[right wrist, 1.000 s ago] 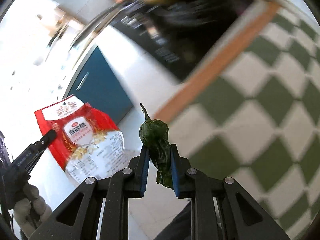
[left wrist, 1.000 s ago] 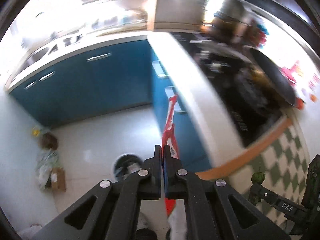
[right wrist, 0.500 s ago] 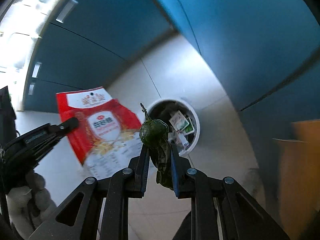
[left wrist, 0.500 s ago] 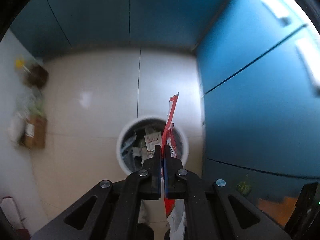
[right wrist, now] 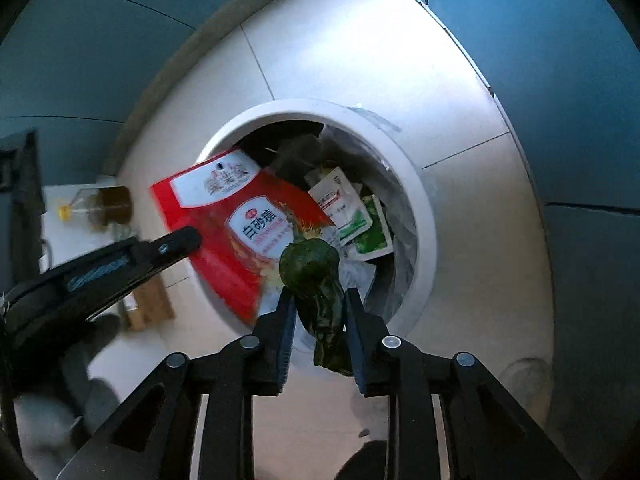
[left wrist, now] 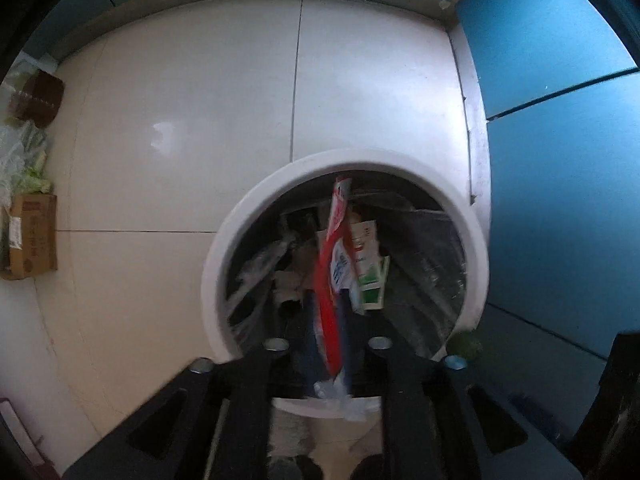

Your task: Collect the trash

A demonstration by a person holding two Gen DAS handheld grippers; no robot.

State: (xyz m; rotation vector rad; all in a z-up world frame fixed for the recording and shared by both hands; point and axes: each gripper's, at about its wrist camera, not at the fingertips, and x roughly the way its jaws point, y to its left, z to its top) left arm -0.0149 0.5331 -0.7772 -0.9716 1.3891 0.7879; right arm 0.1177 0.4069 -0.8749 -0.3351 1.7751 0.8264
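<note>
Red and white, the sugar packet point(left wrist: 334, 276) hung edge-on between the left tongs point(left wrist: 328, 344), whose jaws had just been opening and now stood narrowly apart, directly over the white bin point(left wrist: 224, 248) at lower centre. A second earlier both tongs were up beside the kitchen surface; now the bin filled both views. The right tongs point(right wrist: 320, 320) had also just been opening around the green pepper point(right wrist: 316, 284), so both pieces looked about to drop in.

a home kitchen: blue cabinet doors point(left wrist: 560, 160), white tiled floor point(left wrist: 200, 120), full white bin point(left wrist: 224, 248)
</note>
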